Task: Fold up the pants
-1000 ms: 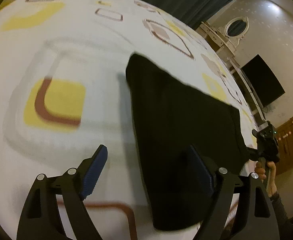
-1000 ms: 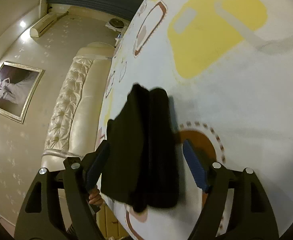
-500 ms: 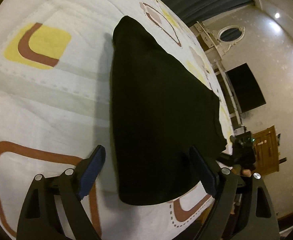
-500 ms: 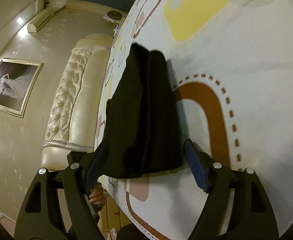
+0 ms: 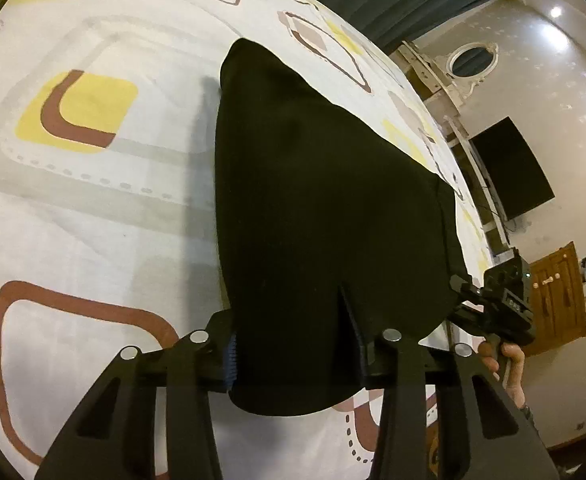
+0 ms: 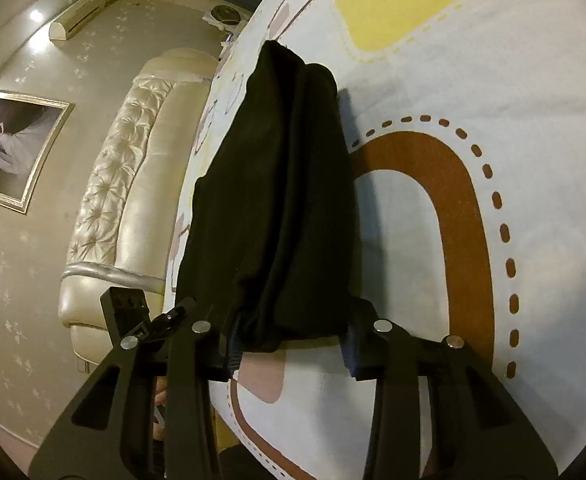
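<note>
pants (image 5: 325,216) | black, soft, limp, laid folded near the bed (image 5: 93,208) edge | near corners best taken | left gripper (image 5: 293,356), right gripper (image 6: 289,350): both narrowed around cloth, grip not confirmed

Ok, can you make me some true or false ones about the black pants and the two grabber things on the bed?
1. The pants are black. True.
2. The pants lie on a bare wooden table. False: they lie on a bedspread printed with yellow and brown shapes.
3. The left gripper has the near edge of the pants between its fingers. True.
4. The right gripper is far from the pants, up in the air. False: it is right at the pants' end, with cloth between its fingers.
5. A framed picture hangs on the wall. True.
6. The pants are spread out flat in one layer. False: the right wrist view shows them folded into stacked layers.
</note>
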A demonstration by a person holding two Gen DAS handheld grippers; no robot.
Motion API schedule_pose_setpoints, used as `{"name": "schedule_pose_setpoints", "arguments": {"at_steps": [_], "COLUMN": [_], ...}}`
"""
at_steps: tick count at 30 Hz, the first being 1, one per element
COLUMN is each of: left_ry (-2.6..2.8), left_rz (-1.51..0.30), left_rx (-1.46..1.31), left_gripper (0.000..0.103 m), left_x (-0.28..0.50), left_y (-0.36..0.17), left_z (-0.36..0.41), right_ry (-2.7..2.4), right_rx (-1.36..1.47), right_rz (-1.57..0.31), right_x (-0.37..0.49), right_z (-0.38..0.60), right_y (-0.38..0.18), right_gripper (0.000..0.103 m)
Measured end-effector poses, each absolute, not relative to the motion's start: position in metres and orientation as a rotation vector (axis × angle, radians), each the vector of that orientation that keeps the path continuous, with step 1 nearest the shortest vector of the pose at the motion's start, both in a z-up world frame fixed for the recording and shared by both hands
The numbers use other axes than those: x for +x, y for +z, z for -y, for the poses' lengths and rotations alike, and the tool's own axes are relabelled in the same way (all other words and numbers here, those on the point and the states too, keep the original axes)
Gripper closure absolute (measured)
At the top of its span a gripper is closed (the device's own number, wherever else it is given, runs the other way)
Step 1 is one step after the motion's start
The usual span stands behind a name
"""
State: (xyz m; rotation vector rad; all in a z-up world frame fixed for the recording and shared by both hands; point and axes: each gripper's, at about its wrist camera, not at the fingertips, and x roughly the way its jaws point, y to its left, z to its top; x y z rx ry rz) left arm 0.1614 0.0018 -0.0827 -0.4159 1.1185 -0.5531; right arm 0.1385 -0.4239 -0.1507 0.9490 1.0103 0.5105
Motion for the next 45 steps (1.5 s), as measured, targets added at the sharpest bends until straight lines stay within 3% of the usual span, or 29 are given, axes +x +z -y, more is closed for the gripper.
{"name": "schedule_pose_setpoints", "arguments": {"at_steps": [7,45], "left_ry": [-0.522,-0.520], "left_rz": [-1.101,-1.101], "left_rx": [-0.375,-0.356], "left_gripper": [0.066,0.066], "left_x": [0.159,0.151], "left_y": [-0.079,-0.082], "left_z": [-0.001,0.007], "right_ry": [0.516,0.555], "right_rx": [0.952,1.001], "right_rz": [-0.998,-0.998], "right_x": [0.132,0.081], "right_z": [0.428,0.418], "right_y": [-0.146,-0.149], "right_gripper": [0.068,0.068]}}
